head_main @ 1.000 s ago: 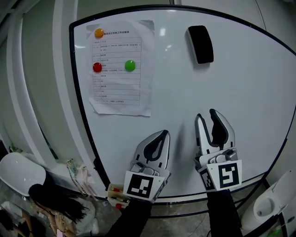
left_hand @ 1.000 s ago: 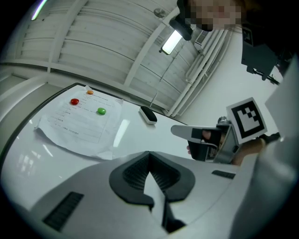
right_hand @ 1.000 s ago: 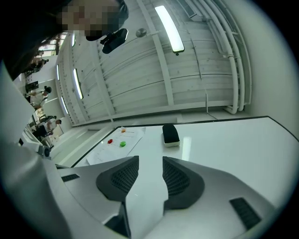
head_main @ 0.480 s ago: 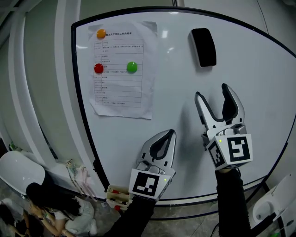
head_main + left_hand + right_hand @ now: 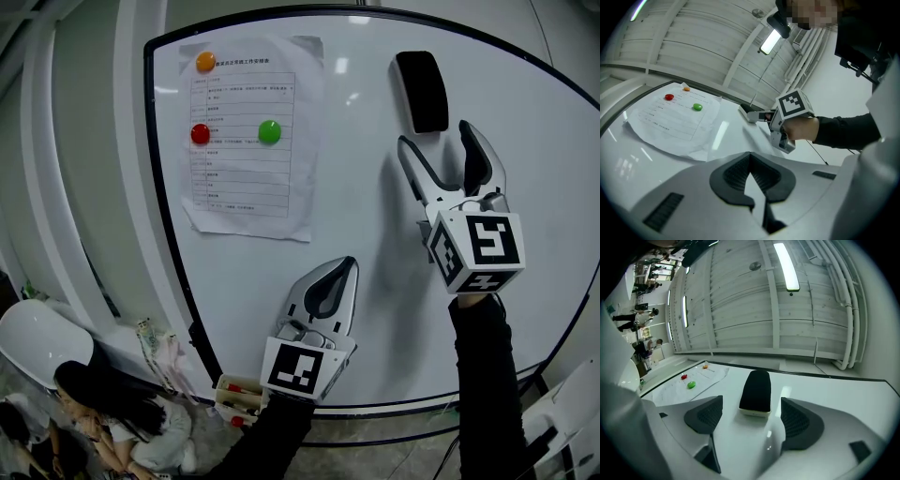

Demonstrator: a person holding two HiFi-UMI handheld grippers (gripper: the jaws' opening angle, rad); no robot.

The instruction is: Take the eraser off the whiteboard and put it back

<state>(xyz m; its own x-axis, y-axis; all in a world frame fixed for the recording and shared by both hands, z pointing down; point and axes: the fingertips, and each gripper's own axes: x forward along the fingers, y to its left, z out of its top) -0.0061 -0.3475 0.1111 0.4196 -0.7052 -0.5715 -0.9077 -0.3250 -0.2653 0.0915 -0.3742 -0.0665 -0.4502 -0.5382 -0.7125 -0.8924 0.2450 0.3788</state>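
Observation:
A black eraser (image 5: 424, 89) with a pale base clings upright to the whiteboard (image 5: 375, 216) near its top. My right gripper (image 5: 437, 136) points up at it from just below, and its jaws are opening wide. In the right gripper view the eraser (image 5: 755, 392) has its near end level with the tips of my right gripper (image 5: 752, 420), and the pads do not touch it. My left gripper (image 5: 339, 270) hangs lower on the board, shut and empty. In the left gripper view the left gripper (image 5: 750, 157) has its pads together.
A printed sheet (image 5: 246, 141) is pinned at the board's left by an orange magnet (image 5: 204, 63), a red magnet (image 5: 200, 133) and a green magnet (image 5: 270, 131). A marker tray (image 5: 234, 394) sits under the board's black frame. A person (image 5: 94, 403) is at the lower left.
My right gripper has risen up the board to just below the eraser, and its jaws have spread wide. The left gripper has stayed in place.

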